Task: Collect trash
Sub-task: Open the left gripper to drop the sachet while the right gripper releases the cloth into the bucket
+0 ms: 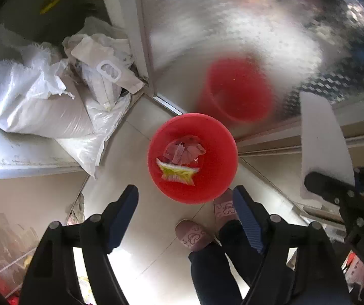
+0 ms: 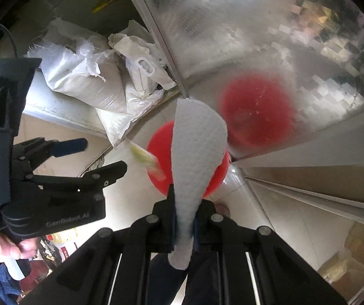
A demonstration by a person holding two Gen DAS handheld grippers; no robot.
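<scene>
Two hand-held grippers hang over a red bin (image 1: 192,157) on the floor, both pointing straight down. The left hand-held gripper (image 1: 185,214) has its jaws wide with nothing between them; a yellow-green wrapper (image 1: 178,172) lies inside the bin below and ahead of its fingertips, on top of some pinkish scraps (image 1: 184,150). In the right wrist view the same wrapper (image 2: 147,158) shows blurred at the bin's near-left rim, so I cannot tell whether it has quite settled. The right hand-held gripper (image 2: 184,222) is clamped on a white paper towel (image 2: 194,152), which runs out ahead of the fingers, its broad end hanging above the bin (image 2: 160,147). The step in hand, as I judge it, is dropping that towel in. To do it well, the right gripper should be brought squarely over the middle of the bin, since the towel's wide end now overlaps the far rim and could drape over the edge. It is light and limp, so it may cling to a pad; opening the jaws fully and low should help. The left gripper (image 2: 98,155) sits just to the left of the right one, so it wants moving aside first. The person's slippered feet (image 1: 194,235) stand just behind the bin, and white sacks (image 1: 44,101) lie well to the left, clear of the drop.
</scene>
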